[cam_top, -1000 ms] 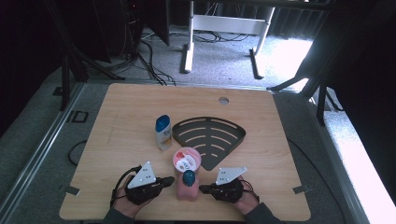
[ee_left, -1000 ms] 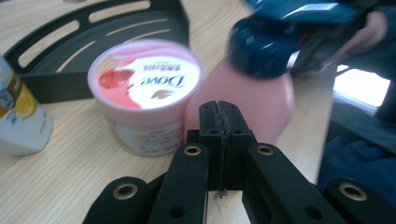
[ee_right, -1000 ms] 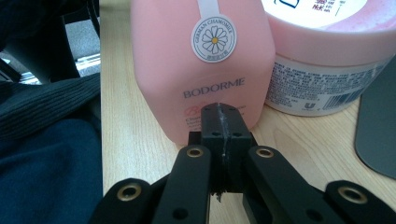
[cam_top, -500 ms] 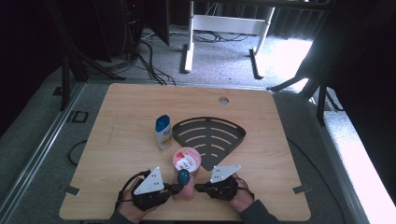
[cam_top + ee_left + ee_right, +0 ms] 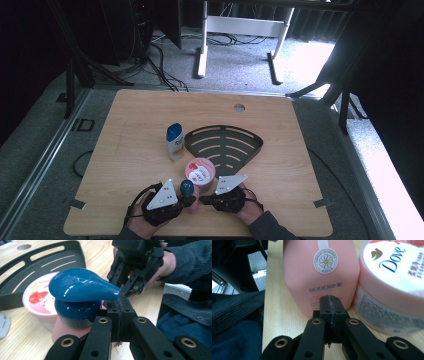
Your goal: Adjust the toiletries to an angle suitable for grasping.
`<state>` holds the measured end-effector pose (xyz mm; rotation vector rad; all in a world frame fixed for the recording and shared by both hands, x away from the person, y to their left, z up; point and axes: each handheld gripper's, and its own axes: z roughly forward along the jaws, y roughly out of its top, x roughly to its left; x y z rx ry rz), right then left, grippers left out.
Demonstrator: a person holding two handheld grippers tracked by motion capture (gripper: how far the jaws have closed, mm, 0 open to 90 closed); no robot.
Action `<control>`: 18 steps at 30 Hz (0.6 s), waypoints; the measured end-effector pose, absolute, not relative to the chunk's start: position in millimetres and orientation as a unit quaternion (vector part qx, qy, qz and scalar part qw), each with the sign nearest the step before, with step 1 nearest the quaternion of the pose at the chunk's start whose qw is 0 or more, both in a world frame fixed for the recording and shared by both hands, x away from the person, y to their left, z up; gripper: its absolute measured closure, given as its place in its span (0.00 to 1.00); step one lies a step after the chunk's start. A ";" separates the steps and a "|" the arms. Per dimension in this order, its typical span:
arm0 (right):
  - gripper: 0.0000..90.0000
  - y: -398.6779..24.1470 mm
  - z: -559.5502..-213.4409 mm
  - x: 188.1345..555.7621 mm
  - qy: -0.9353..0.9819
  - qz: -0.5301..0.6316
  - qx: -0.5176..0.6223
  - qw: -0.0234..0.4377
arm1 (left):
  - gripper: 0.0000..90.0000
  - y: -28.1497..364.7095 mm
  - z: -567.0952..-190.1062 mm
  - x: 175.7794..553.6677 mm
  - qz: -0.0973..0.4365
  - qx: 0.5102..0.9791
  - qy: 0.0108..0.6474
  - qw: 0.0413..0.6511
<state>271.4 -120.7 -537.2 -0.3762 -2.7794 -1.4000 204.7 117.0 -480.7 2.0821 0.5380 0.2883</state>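
Both tongs, left [image 5: 192,201] and right [image 5: 204,199], are clamped shut on nothing, flanking the pink pump bottle [image 5: 188,192] near the jar [image 5: 200,171].

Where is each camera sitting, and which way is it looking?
High view: above the person's side, looking forward and down on the wooden table; both hands show, with the left gripper and right gripper.
Left gripper view: on the left gripper, jaws together, looking past the blue pump toward the right gripper in the other hand.
Right gripper view: on the right gripper, jaws together, facing the pink bottle; a dark sleeve shows.
All three share the Dove jar.
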 end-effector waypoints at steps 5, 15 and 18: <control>1.00 -111.4 -537.1 273.2 -0.887 -0.446 -0.117 0.001 | 1.00 119.9 -483.8 206.7 0.123 0.848 0.231 0.462; 1.00 -106.8 -536.7 273.7 -0.890 -0.442 -0.112 -0.001 | 1.00 127.2 -485.1 208.6 0.118 0.841 0.235 0.472; 1.00 -107.0 -537.5 273.3 -0.891 -0.440 -0.111 -0.001 | 1.00 126.8 -486.0 207.1 0.114 0.846 0.234 0.464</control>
